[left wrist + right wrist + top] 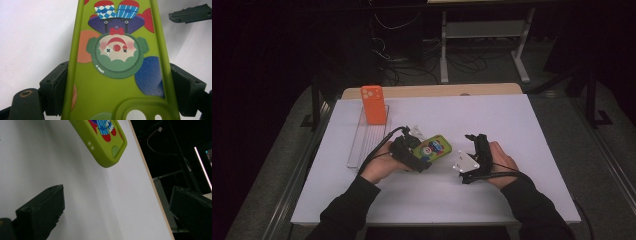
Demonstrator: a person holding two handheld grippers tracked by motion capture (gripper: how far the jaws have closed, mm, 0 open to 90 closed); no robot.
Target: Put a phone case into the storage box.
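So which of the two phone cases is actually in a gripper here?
The green clown-print case, clamped by its long edges in the left gripper. The plain orange case stands apart, upright in the clear tray.

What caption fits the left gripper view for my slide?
Left gripper clamping a green clown-print phone case by its long edges above the white table.

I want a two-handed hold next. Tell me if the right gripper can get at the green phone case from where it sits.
Probably yes. The right gripper is open beside the green phone case's free end, with bare table between; the left gripper clamps the other end.
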